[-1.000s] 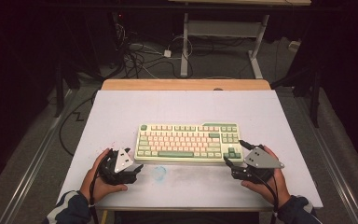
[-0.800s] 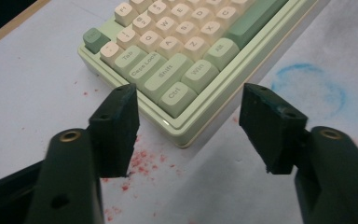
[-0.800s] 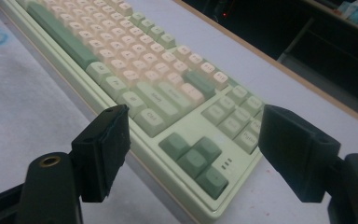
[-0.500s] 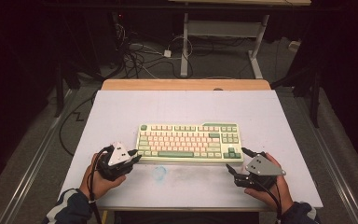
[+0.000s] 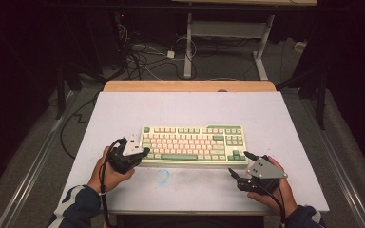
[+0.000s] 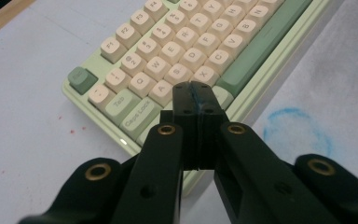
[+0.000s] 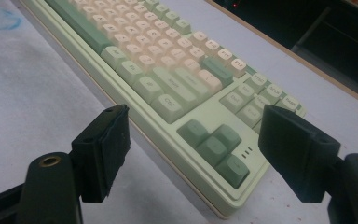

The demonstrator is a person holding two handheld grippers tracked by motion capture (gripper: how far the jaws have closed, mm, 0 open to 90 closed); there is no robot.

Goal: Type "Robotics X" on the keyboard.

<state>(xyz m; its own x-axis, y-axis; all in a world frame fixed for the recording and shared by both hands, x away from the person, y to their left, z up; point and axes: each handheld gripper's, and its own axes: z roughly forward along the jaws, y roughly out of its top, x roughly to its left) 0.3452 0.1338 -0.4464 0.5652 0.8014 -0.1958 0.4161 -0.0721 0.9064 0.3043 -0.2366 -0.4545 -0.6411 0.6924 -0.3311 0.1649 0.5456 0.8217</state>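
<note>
A pale green keyboard (image 5: 192,142) with cream and green keys lies across the middle of the white table top. My left gripper (image 5: 141,153) hovers at its front left corner. In the left gripper view, the gripper (image 6: 196,93) is above the keys near Caps Lock (image 6: 137,114). Its jaws have just been closing and now stand pressed together with nothing between them. My right gripper (image 5: 237,162) rests on the table by the keyboard's front right corner. It is open, and the arrow keys (image 7: 214,142) show between its fingertips (image 7: 198,123).
A faint blue ring (image 5: 163,176) is drawn on the white sheet in front of the keyboard. A wooden table edge (image 5: 190,86) runs along the far side. Beyond it, cables (image 5: 142,57) and a desk frame (image 5: 228,28) stand on the dark floor.
The left hand has moved forward and to the right, up to the keyboard's front left corner, and its jaws have gone from wide apart to shut. The right hand has hardly moved.
</note>
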